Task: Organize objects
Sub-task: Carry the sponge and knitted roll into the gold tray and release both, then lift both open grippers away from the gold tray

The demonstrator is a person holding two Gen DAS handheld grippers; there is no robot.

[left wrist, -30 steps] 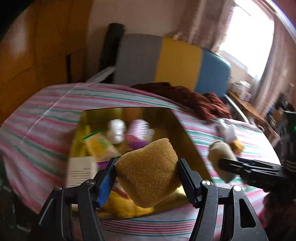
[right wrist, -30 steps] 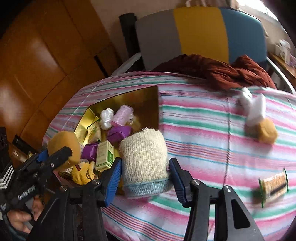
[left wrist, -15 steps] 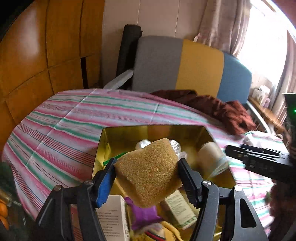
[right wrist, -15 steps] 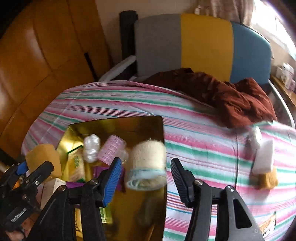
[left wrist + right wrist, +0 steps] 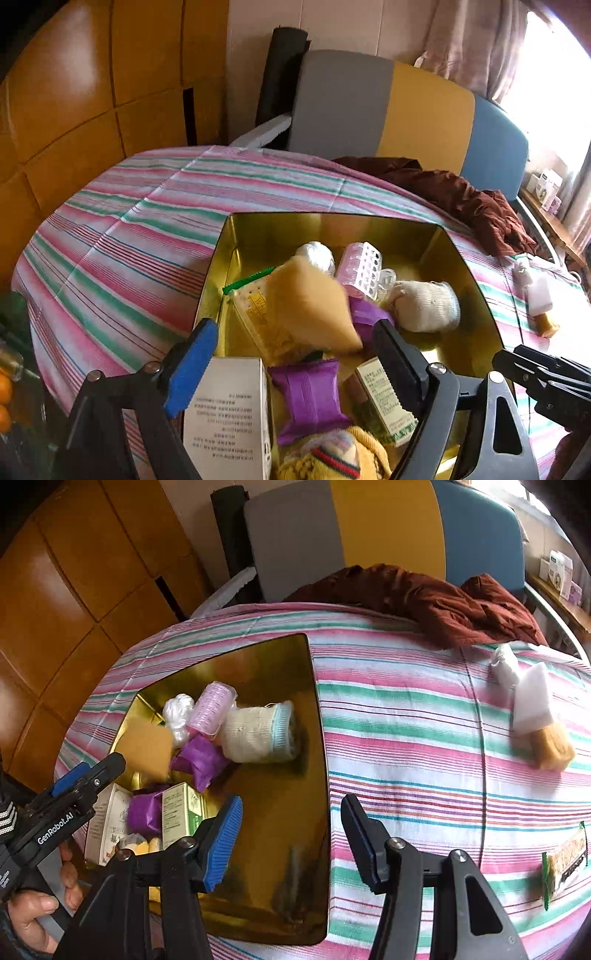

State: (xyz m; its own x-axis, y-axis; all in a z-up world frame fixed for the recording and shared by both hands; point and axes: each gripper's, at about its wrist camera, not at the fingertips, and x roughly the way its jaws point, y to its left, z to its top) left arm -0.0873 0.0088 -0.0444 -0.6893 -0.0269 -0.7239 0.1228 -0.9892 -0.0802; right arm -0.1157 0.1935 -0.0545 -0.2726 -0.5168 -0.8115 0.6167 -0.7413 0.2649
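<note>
A: Sponge [image 5: 312, 304] sits just ahead of the left gripper [image 5: 291, 343], over the gold tin [image 5: 476, 273]. Jaws are spread wide with nothing between them, so the claw reads as released. The sponge's edges are smeared, which I judge to be motion blur; whether it has landed on the packets or is mid-drop I cannot tell.

B: Right gripper [image 5: 291, 830]?

A: Also released. Its fingers are parted and empty, poised above the tin's near right wall. The rolled cream sock [image 5: 260, 731] lies on its side in the tin, touching the pink hair roller [image 5: 214, 709] and a purple packet [image 5: 201, 758].

B: Why work over the tin?

A: It looks like the collecting bin. Loose items go in from above, so each claw only has to open over it. Already inside: the white wad [image 5: 179, 712], green-printed carton [image 5: 181, 812], and white leaflet box [image 5: 229, 417] at the near end.

B: Left to do?

A: Out on the striped cloth [image 5: 406, 709] lie a white block [image 5: 532, 698] touching a second yellow sponge [image 5: 552, 747], a small white bundle [image 5: 504, 664], and a wrapped snack bar [image 5: 565, 860], all well apart from the tin.

B: Hidden?

A: The tin's near edge is cut off behind both grippers. A yellow knitted item [image 5: 332, 458] at the bottom is partly out of frame. Carton print is too small to read.
</note>
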